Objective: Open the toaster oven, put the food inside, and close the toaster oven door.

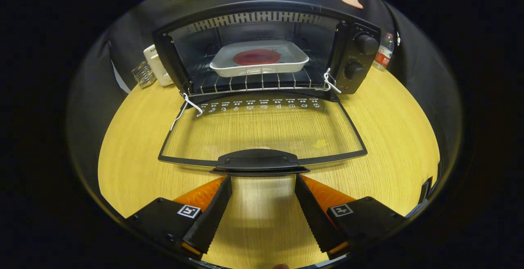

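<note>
Toaster oven (266, 52) stands at the far side of the wooden bench (393, 146), against the black cloth wall; its glass door (262, 132) is folded fully down, lying flat toward the gripper, handle (258, 160) at the near edge. Inside, on the wire rack (254, 82), sits a pale rectangular tray (258, 58) with a round red piece of food (256, 57) in its middle — tray well inside the cavity, level. White cords (186, 107) are tied at both door hinges. Two knobs (365, 44) are on the oven's right panel.

Gripper (263, 179) — jaws spread wide, holding nothing; the fingertips (224, 181) sit just short of the door handle, one to each side of its middle, whether touching its underside cannot be told.

Left of the oven: a white mug-like object (155, 66) and a small wire holder (143, 74); right of it, a plastic bottle (384, 52) by the wall.
</note>
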The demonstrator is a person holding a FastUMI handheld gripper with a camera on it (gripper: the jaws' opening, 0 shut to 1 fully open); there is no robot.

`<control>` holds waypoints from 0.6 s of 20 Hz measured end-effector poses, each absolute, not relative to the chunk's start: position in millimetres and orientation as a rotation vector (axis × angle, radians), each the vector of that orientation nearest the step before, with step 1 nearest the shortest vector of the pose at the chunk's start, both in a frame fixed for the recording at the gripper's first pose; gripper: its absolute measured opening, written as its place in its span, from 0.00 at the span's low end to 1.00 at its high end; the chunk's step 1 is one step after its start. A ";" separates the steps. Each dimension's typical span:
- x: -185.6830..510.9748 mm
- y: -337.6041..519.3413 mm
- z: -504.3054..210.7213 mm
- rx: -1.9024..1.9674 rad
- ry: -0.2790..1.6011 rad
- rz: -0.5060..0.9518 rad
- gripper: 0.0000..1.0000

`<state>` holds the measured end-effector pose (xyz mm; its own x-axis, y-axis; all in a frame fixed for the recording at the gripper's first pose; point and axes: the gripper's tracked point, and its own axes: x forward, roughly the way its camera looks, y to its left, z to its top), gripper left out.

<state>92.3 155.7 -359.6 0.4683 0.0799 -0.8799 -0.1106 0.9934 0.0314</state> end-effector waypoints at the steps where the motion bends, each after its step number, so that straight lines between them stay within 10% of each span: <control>1: 92.8 156.1 -357.0 -0.025 1.074 0.116 0.99; 12: 103.4 151.3 -337.7 -0.100 0.978 0.125 0.97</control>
